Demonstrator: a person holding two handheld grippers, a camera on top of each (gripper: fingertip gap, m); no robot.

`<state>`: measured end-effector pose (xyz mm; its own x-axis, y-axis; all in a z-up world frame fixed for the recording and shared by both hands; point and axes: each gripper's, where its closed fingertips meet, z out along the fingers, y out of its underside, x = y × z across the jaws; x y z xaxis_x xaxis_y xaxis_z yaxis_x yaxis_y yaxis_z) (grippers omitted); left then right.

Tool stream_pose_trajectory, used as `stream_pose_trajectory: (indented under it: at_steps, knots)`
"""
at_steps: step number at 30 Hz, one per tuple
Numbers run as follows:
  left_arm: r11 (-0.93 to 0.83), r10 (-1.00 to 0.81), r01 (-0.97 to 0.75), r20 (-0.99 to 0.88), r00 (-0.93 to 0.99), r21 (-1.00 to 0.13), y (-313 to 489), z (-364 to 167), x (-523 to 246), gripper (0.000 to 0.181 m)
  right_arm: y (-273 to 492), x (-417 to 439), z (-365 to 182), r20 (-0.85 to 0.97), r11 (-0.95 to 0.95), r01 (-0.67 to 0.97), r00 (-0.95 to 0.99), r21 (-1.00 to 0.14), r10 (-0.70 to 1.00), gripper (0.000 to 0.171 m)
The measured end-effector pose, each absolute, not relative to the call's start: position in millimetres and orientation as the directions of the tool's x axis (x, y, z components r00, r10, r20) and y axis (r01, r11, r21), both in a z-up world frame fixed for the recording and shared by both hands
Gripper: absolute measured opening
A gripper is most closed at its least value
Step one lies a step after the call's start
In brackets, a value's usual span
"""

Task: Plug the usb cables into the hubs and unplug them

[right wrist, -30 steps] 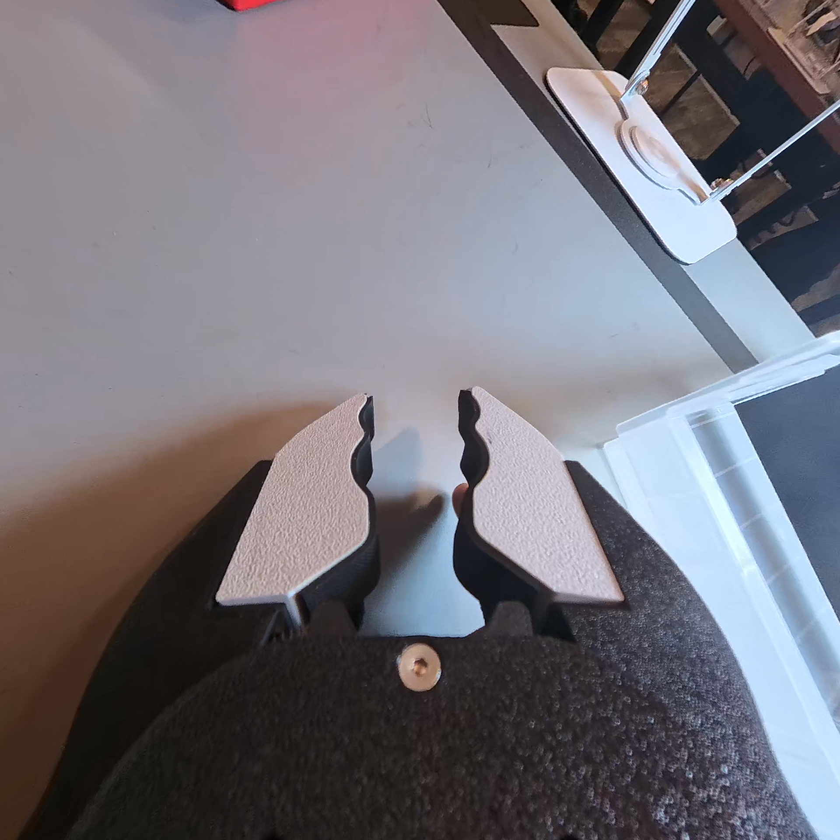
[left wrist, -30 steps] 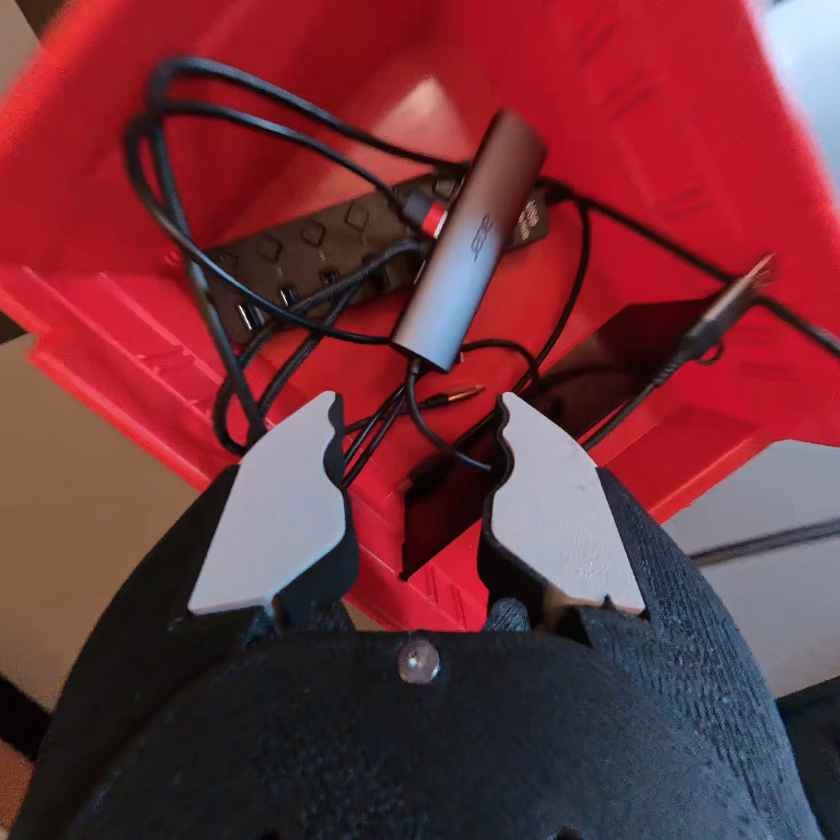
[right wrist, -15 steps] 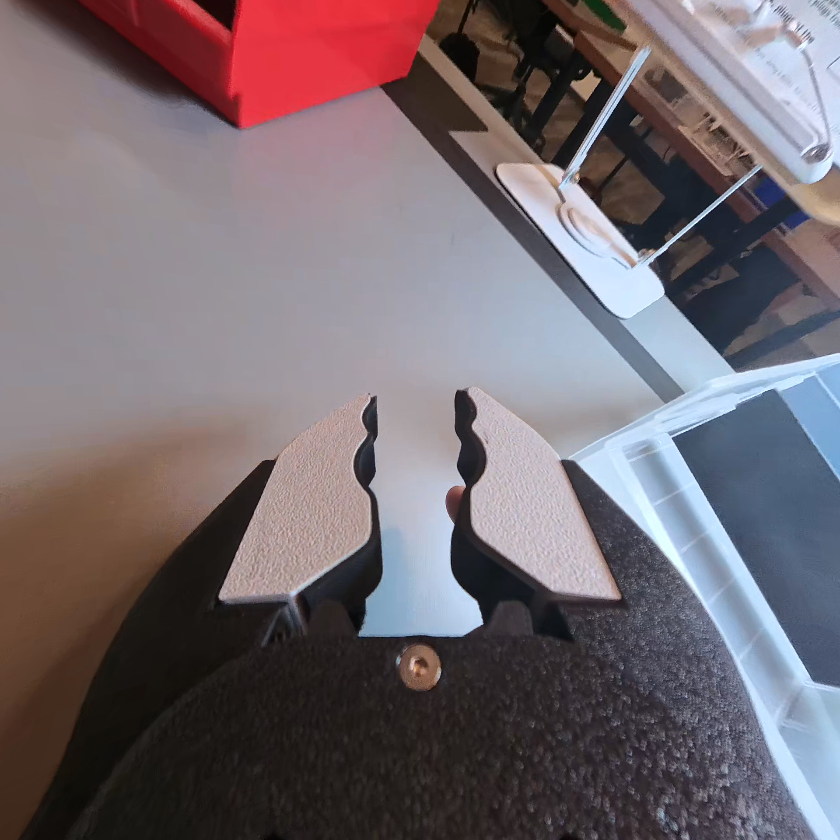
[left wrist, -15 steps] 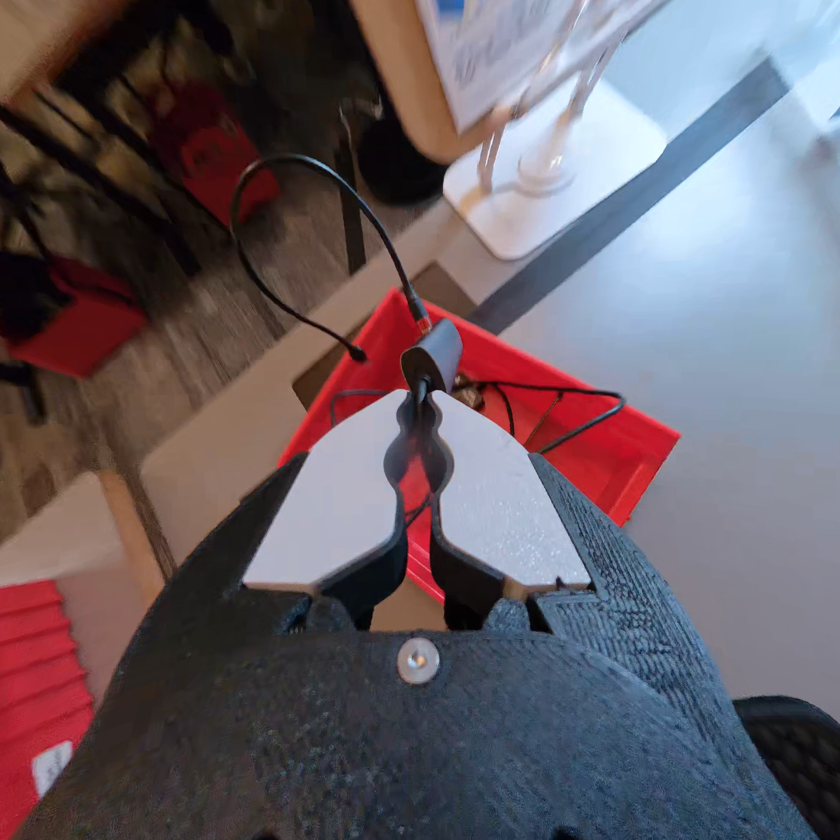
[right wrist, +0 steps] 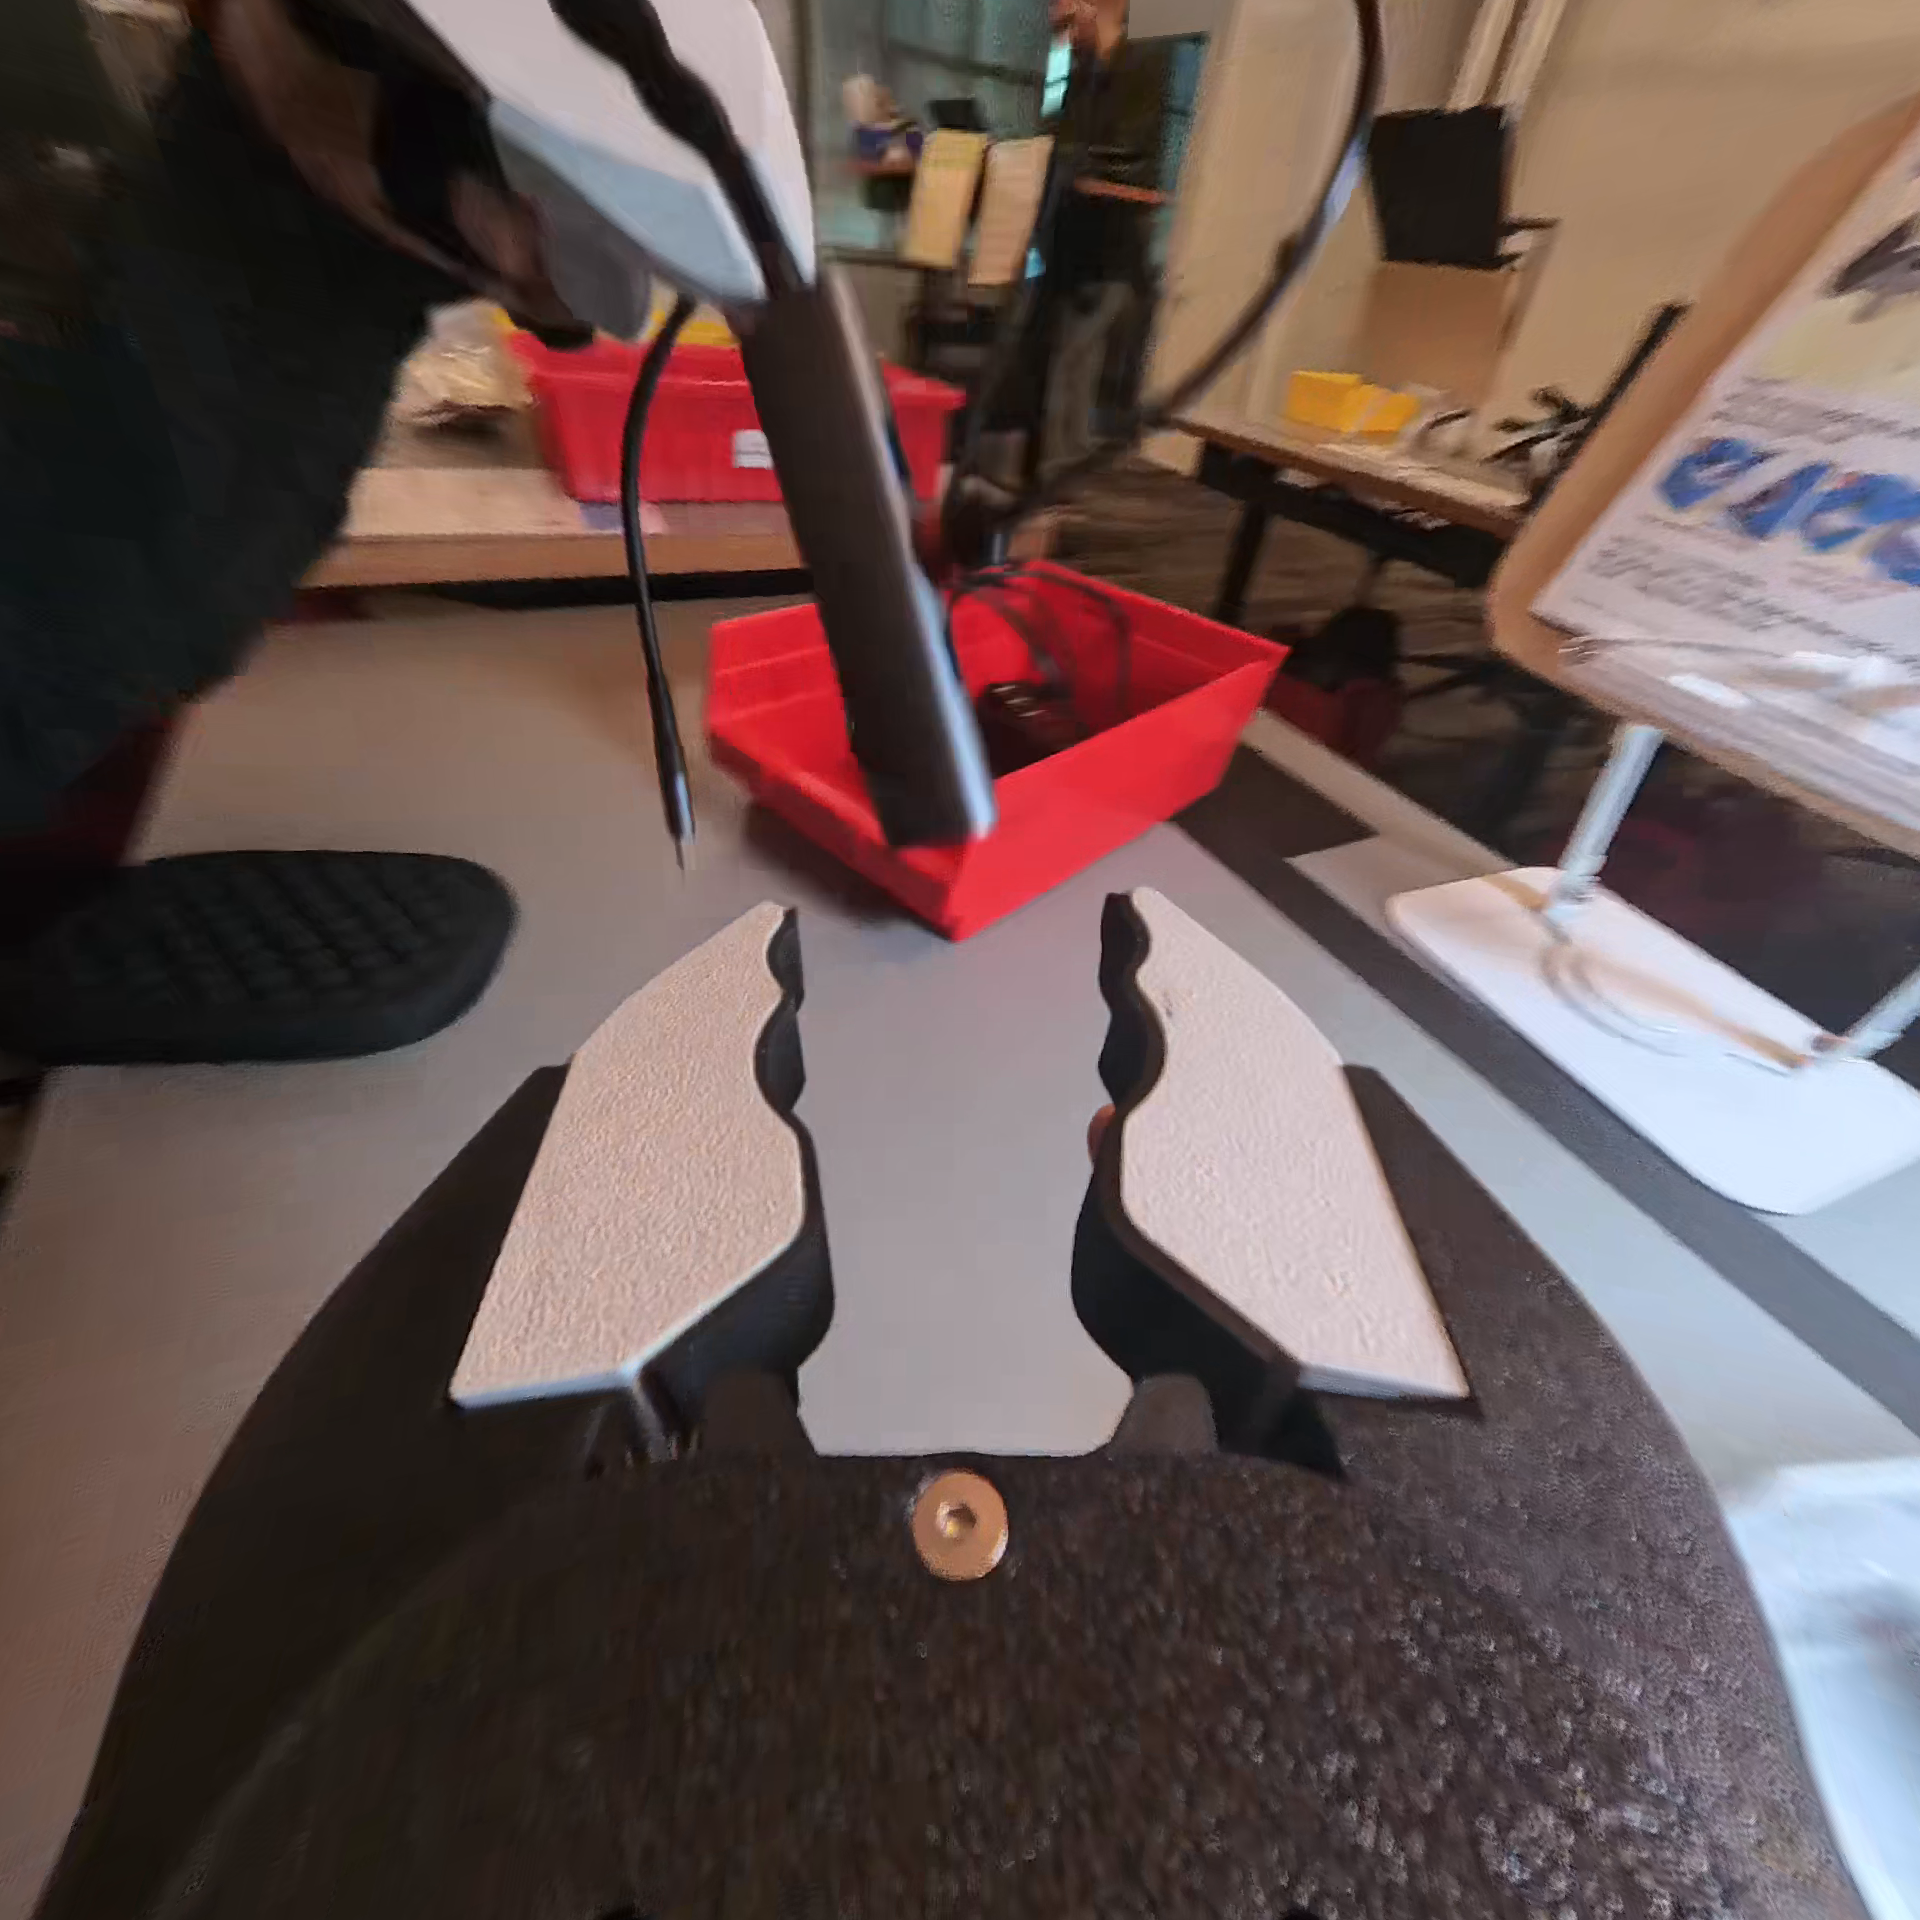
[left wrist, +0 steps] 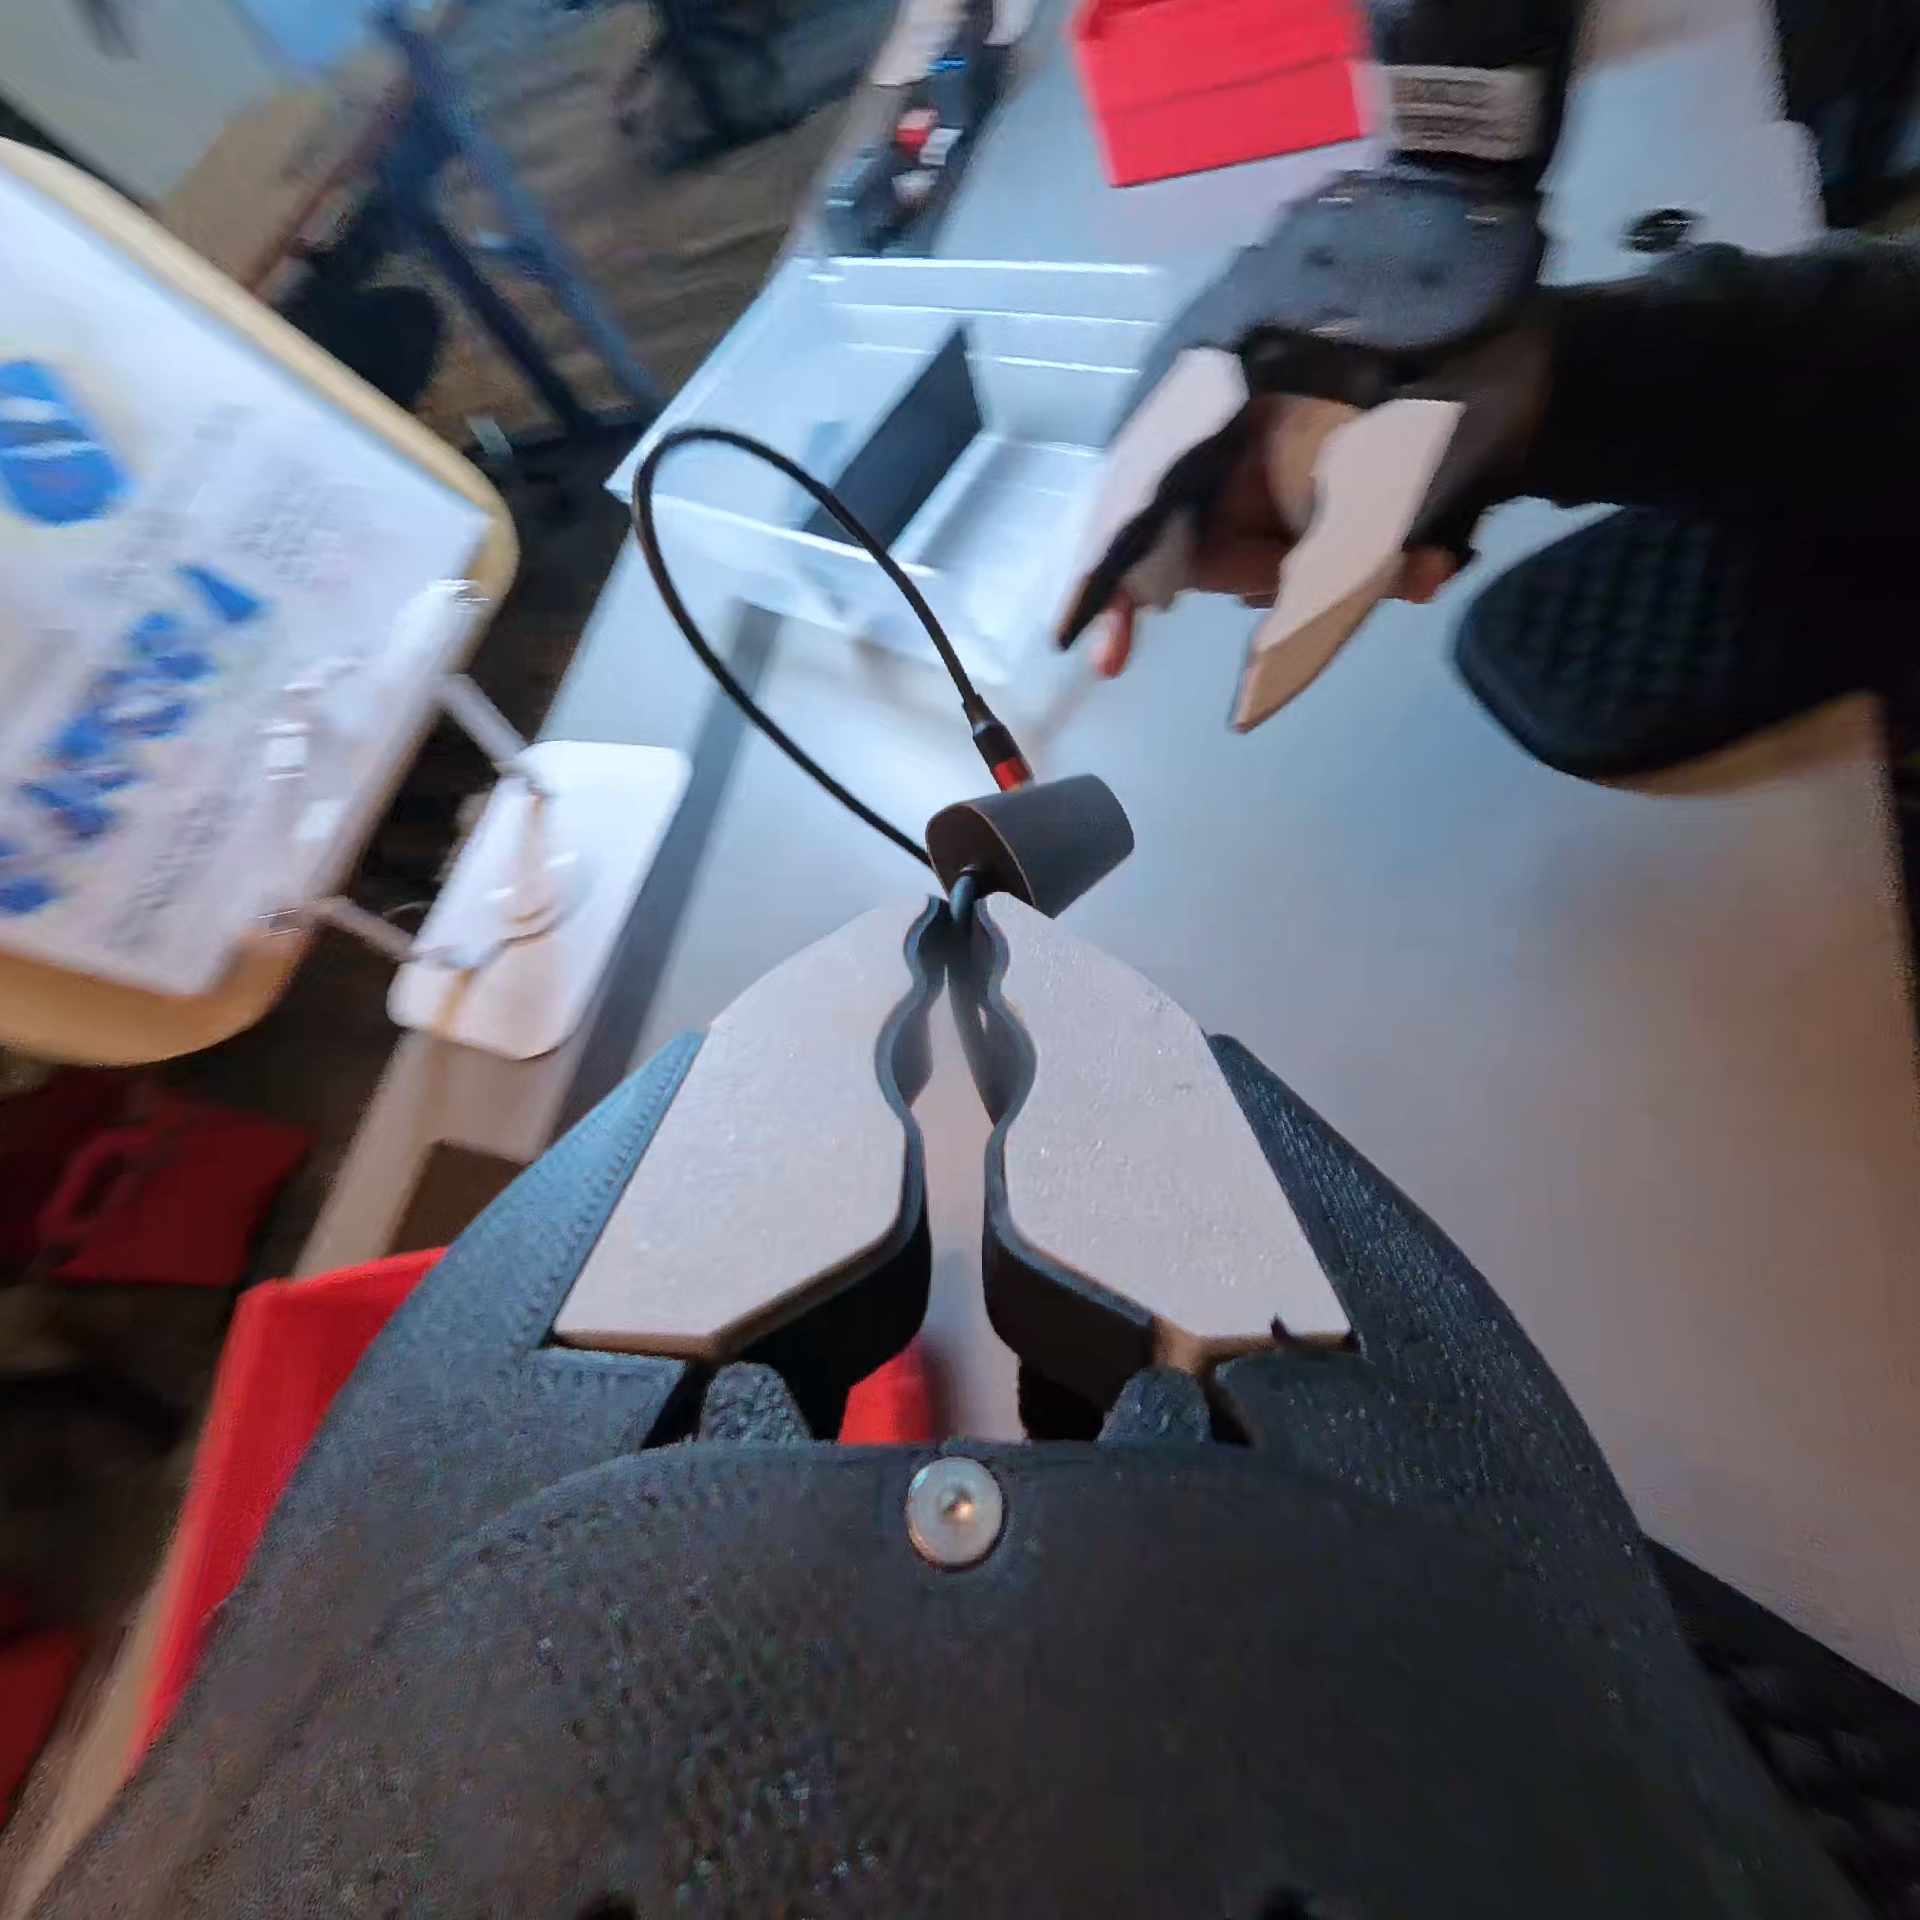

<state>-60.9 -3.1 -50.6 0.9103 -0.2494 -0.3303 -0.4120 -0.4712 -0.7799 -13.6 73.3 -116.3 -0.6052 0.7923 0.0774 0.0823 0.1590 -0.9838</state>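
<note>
In your left wrist view, your left gripper (left wrist: 961, 920) has its two fingers pressed almost together at the tips, and they pinch the thin black cord that comes out of the end of the small dark hub (left wrist: 1029, 842). The hub sticks out just past the tips, up in the air above the grey table (left wrist: 1403, 1039). A black cable (left wrist: 748, 644) with a red end is plugged into the hub and curls up in a big loop to the left. Farther off on the right you can see your right gripper (left wrist: 1174, 675), with its fingers spread apart and nothing between them. Behind the loop sits a clear plastic box (left wrist: 914, 488), and a corner of the red bin (left wrist: 281, 1382) shows low on the left. A white stand (left wrist: 540, 894) holds up a sign on the left. In your right wrist view, your right gripper (right wrist: 951, 914) is wide open and holds nothing; only bare table shows between its fingers. Up at the top left your left gripper (right wrist: 774, 275) hangs the long dark hub (right wrist: 873, 582) down by its top end, so it tilts over the near wall of the red bin (right wrist: 1091, 821). A short black cord (right wrist: 649, 613) dangles beside the hub with its plug just above the table. Inside the bin there are more black cables and what looks like another hub (right wrist: 1023, 712), but the picture is too blurry to be sure
</note>
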Motion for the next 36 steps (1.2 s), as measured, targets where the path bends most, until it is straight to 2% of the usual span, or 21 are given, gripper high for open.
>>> stream_pose_trajectory:
  at_steps: [1, 2, 3, 5, 6, 7, 9, 11, 13, 16, 19, 21, 23, 25, 26, 30, 32, 34, 36]
  knots:
    - [-0.471, -0.299, -0.409, -0.295, 0.907, -0.781, 0, -68, -46, 0.004, 63, -8, -127, 0.034, 0.159, 0.127, -0.669, -0.979, 0.742, 0.058]
    - [-0.471, -0.341, -0.41, -0.267, 0.901, -0.781, 2, -85, -34, 0.004, 50, -2, -140, -0.011, 0.164, 0.17, -0.727, -0.972, 0.687, 0.06]
    - [-0.472, -0.37, -0.406, -0.242, 0.897, -0.783, 5, -99, -25, 0.005, 38, 4, -151, -0.04, 0.171, 0.193, -0.767, -0.966, 0.64, 0.054]
    - [-0.446, -0.403, -0.364, -0.18, 0.897, -0.818, 9, -114, -15, 0.005, 29, 5, -180, -0.038, 0.225, 0.229, -0.778, -0.947, 0.628, 0.029]
    - [-0.441, -0.401, -0.325, -0.141, 0.905, -0.836, 10, -117, -15, 0.005, 25, 6, -186, -0.048, 0.208, 0.225, -0.781, -0.952, 0.623, 0.004]
    - [-0.437, -0.375, -0.284, -0.114, 0.92, -0.853, 12, -119, -20, 0.004, 20, 7, -183, -0.093, 0.137, 0.219, -0.788, -0.966, 0.608, 0.0]
    - [-0.426, -0.34, -0.209, -0.058, 0.939, -0.88, 14, -123, -28, 0.004, 15, 8, -172, -0.206, -0.019, 0.238, -0.795, -0.971, 0.571, 0.0]
    - [-0.401, -0.355, -0.199, -0.049, 0.934, -0.894, 12, -124, -27, 0.004, 17, 1, -171, -0.242, -0.055, 0.261, -0.772, -0.964, 0.588, 0.0]
    - [-0.404, -0.345, -0.222, -0.077, 0.935, -0.888, 9, -125, -30, 0.004, 22, -2, -171, -0.119, 0.051, 0.2, -0.75, -0.978, 0.651, 0.008]
    - [-0.414, -0.381, -0.26, -0.093, 0.92, -0.872, 3, -127, -25, 0.004, 31, -4, -153, 0.219, 0.301, 0.013, -0.657, -0.953, 0.721, 0.017]
    - [-0.426, -0.424, -0.292, -0.096, 0.901, -0.856, 1, -133, -15, 0.004, 34, -3, -160, 0.443, 0.564, 0.008, -0.611, -0.825, 0.656, 0.041]
    - [-0.441, -0.457, -0.324, -0.102, 0.884, -0.837, 2, -139, -5, 0.004, 36, -3, -181, 0.529, 0.708, 0.056, -0.624, -0.704, 0.575, 0.047]
    - [-0.448, -0.492, -0.369, -0.12, 0.862, -0.814, 2, -144, 8, 0.004, 38, -3, -205, 0.58, 0.805, 0.094, -0.646, -0.585, 0.497, 0.043]
    - [-0.445, -0.502, -0.403, -0.149, 0.852, -0.8, 5, -147, 16, 0.004, 28, 1, -219, 0.583, 0.832, 0.063, -0.685, -0.55, 0.437, 0.019]
    - [-0.438, -0.507, -0.408, -0.155, 0.848, -0.801, 6, -147, 19, 0.005, 22, 4, -223, 0.559, 0.825, 0.056, -0.709, -0.562, 0.429, 0.012]
    - [-0.334, -0.477, -0.309, -0.123, 0.87, -0.891, 13, -127, 23, 0.007, 10, 9, -218, 0.442, 0.713, 0.056, -0.751, -0.699, 0.492, 0.01]
    - [-0.207, -0.475, -0.156, -0.04, 0.879, -0.966, 8, -97, 17, 0.026, 12, 9, -211, 0.369, 0.626, 0.067, -0.757, -0.777, 0.54, 0.01]
    - [-0.173, -0.463, -0.002, 0.08, 0.883, -0.985, -2, -78, 1, 0.039, 23, 5, -200, 0.331, 0.55, 0.082, -0.721, -0.831, 0.608, 0.01]
    - [-0.162, -0.42, 0.026, 0.093, 0.903, -0.986, -11, -75, -15, 0.048, 38, -3, -183, 0.305, 0.46, 0.077, -0.65, -0.885, 0.696, 0.01]
